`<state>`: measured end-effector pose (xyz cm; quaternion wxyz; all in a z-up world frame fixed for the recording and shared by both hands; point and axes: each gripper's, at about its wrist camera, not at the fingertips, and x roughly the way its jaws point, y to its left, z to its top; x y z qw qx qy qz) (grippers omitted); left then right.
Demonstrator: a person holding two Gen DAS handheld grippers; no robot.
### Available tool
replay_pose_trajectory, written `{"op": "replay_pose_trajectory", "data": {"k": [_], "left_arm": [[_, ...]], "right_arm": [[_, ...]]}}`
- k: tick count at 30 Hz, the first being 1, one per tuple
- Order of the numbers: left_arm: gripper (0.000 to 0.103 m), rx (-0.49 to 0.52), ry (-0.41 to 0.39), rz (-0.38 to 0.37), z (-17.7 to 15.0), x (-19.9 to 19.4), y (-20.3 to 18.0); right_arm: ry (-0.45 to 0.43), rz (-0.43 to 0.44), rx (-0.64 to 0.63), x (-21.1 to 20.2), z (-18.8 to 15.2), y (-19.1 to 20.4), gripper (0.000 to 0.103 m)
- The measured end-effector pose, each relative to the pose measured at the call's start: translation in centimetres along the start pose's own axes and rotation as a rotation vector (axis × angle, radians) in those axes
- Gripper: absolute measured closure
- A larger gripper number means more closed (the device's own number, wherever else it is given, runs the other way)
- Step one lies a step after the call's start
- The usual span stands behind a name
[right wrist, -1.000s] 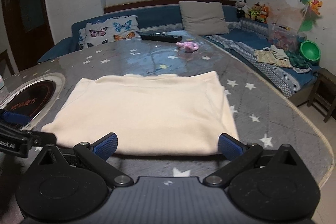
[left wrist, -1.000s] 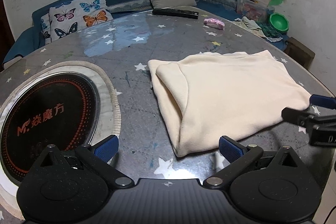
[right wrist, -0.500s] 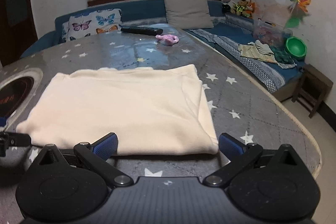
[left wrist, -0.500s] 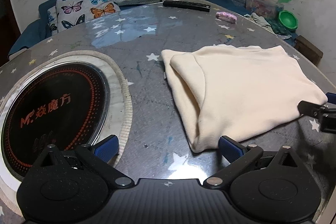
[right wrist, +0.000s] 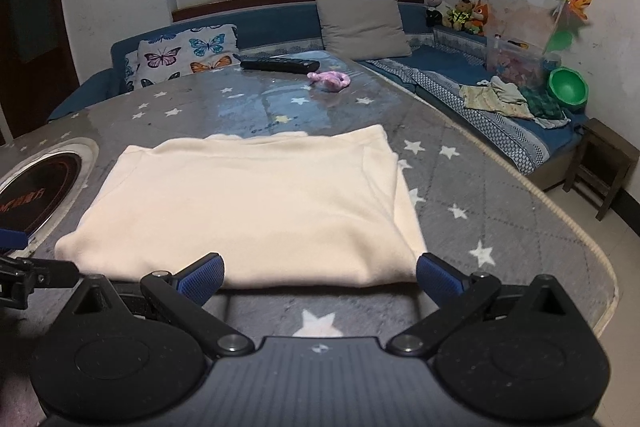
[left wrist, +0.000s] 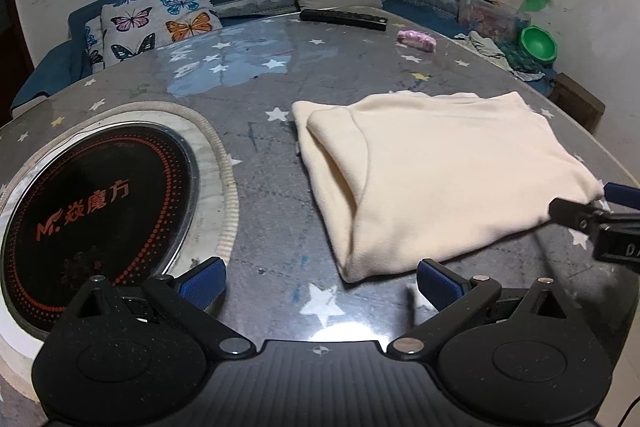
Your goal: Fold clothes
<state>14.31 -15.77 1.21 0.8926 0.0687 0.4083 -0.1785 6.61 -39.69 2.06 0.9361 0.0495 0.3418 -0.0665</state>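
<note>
Clearly both claws, left (left wrist: 320, 277) and right (right wrist: 320, 273), gape empty at the near edge of the folded cloth (right wrist: 248, 203) on the table (right wrist: 480, 195); pinching only the top layer, perhaps, would undo the fold.

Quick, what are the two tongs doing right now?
Left tongs: open, holding nothing, just short of the cream cloth.
Right tongs: open, holding nothing, at the cloth's near edge.
</note>
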Motion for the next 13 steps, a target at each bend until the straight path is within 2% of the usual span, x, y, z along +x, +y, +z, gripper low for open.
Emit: {"op": "replay_pose_trajectory", "data": {"k": [13], "left_arm": [[0.0,0.004,-0.013,0.001,-0.3,-0.5,-0.1]], "right_arm": [[0.033,0.063,-0.006,-0.9,-1.4,1.4,0.0]]}}
